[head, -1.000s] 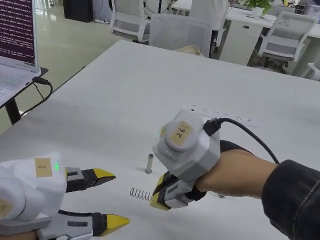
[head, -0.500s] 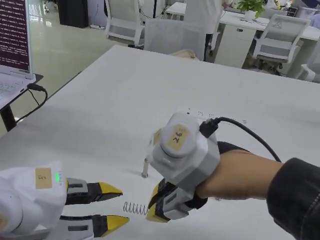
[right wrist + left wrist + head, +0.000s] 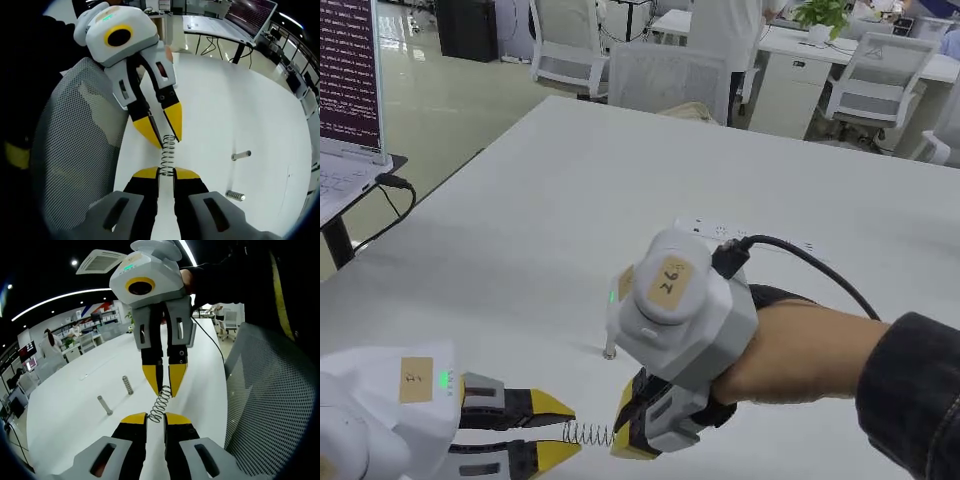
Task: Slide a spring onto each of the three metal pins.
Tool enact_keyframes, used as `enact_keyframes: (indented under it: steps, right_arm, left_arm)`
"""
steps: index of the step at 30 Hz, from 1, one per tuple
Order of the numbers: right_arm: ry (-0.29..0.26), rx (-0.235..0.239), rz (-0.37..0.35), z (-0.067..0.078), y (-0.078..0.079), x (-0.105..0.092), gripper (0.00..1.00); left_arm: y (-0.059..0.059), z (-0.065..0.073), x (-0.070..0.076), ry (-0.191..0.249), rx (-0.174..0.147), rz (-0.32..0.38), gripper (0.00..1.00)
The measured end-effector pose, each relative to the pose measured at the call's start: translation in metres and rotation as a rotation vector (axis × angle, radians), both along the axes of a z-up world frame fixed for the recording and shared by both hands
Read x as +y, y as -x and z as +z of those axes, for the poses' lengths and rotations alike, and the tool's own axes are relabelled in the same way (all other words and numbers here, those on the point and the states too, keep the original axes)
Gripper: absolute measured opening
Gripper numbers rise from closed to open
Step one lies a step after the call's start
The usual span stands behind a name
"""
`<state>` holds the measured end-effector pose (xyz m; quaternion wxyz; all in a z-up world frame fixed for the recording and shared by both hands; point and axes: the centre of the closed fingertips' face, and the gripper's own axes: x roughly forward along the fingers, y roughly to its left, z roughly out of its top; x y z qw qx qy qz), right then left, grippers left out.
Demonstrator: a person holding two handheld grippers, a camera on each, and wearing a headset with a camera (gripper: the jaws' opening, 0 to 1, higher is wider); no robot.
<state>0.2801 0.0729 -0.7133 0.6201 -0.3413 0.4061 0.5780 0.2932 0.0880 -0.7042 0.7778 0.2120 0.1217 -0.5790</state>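
White table with office chairs behind it, and down at the near edge the spring runs as a thin coil of bright wire, slightly bowed, strung between the two tools. The left gripper has its yellow tips pinched on one end, and the right gripper nips the other end, meeting it tip to tip. Off to the side on the table are a bare pin and, just beyond it, a second pin wrapped in coils.
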Motion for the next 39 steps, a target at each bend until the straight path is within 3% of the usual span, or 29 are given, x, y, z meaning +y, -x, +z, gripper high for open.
enact_keyframes:
  steps: [22, 39]
  right_arm:
    - [-0.060, -0.059, 0.020, 0.031, -0.003, 0.016, 0.08]
    - [-0.091, -0.069, 0.037, 0.038, -0.002, 0.030, 0.08]
  left_arm:
    - [0.000, -0.004, -0.002, 0.001, 0.011, 0.007, 0.03]
    - [0.002, -0.004, -0.006, 0.008, 0.021, -0.003, 0.03]
